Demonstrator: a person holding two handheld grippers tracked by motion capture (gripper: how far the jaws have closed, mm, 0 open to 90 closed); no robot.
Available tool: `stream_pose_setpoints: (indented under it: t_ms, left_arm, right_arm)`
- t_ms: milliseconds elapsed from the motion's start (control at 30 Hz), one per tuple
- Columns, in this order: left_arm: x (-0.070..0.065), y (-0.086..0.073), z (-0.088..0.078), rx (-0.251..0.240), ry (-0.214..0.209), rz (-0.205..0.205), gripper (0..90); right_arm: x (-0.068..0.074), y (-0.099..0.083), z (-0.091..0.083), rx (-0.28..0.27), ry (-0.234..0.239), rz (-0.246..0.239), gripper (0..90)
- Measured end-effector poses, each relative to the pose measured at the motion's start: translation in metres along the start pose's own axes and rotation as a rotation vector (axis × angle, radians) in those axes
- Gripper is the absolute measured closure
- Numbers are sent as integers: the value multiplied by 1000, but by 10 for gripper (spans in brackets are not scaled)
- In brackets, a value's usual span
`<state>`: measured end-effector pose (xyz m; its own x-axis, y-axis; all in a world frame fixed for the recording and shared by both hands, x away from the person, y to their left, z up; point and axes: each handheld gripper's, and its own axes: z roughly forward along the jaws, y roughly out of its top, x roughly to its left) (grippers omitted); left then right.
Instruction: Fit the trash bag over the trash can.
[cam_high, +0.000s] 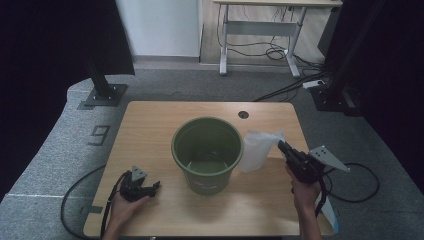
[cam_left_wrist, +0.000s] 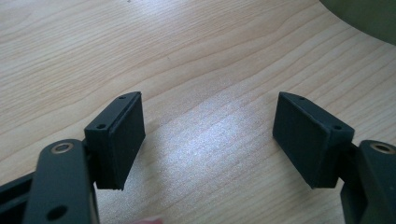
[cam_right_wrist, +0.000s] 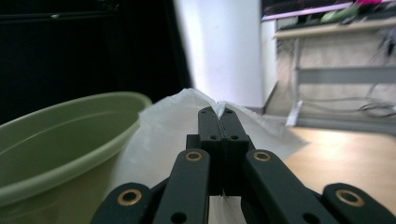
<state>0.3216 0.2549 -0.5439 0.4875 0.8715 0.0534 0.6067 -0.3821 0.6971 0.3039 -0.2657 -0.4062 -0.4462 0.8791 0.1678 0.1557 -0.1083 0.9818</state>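
A green plastic bin (cam_high: 207, 152) stands in the middle of the wooden table (cam_high: 150, 125); its rim (cam_right_wrist: 70, 121) fills the left of the right gripper view. A white translucent plastic bag (cam_high: 257, 149) hangs beside the bin's right side, pinched at its top edge by my right gripper (cam_high: 281, 145), whose jaws are shut on the bag (cam_right_wrist: 163, 126). My left gripper (cam_high: 156, 186) rests low on the table at the front left, open, with bare wood between its pads (cam_left_wrist: 122, 140).
A round cable hole (cam_high: 243, 114) sits near the table's far edge. Cables trail off both sides of the table. Beyond it stand black frame posts (cam_high: 102, 85) and a white-legged desk (cam_high: 260, 30) with floor cables.
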Motion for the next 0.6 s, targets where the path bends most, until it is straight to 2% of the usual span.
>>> stream_pose_setpoints:
  t_ms: [233,300,600]
  left_arm:
    - [1,0,0,4,-14,-14,252]
    - [2,0,1,6,-21,-17,252]
    - [2,1,1,5,-21,-15,253]
  right_arm:
    - [-4,25,-1,-44,-26,19,887]
    - [-2,32,-2,-60,-43,15,888]
    - [10,52,-8,-105,-52,8,888]
